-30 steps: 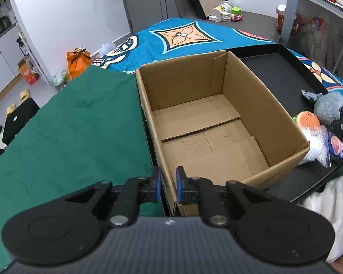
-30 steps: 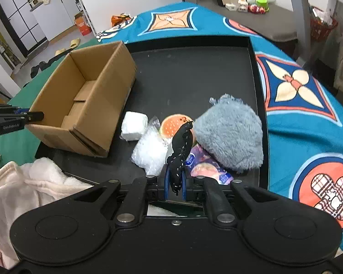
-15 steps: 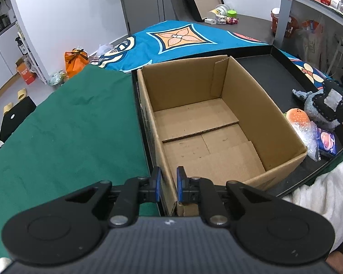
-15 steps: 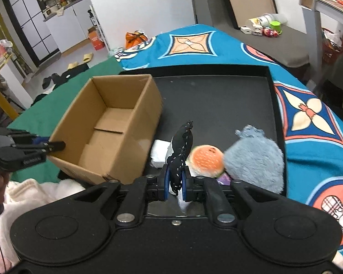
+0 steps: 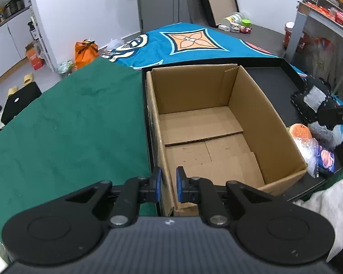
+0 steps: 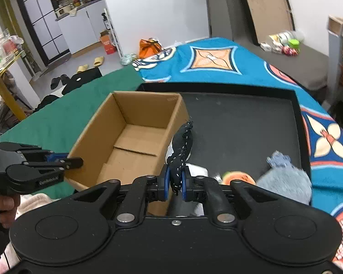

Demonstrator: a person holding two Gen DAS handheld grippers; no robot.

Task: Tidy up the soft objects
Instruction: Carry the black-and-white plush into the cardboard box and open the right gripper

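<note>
Green cloth (image 5: 68, 137) covers the table's left, where the left gripper (image 5: 168, 183) pinches the empty cardboard box (image 5: 205, 141) by its near wall. Rightward, the right gripper (image 6: 175, 183), clamped on a black fabric toy (image 6: 181, 146), has lifted it from the pile toward the box; the toy's lower part is hidden.

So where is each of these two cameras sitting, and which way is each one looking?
Left wrist: on the left gripper, looking down into the empty cardboard box, jaws clamped on its near wall.
Right wrist: on the right gripper, facing the black tray, pinching a black stitched soft toy; a hand shows at left.
Shared: box, tray, toy, grey plush, each other's gripper.
</note>
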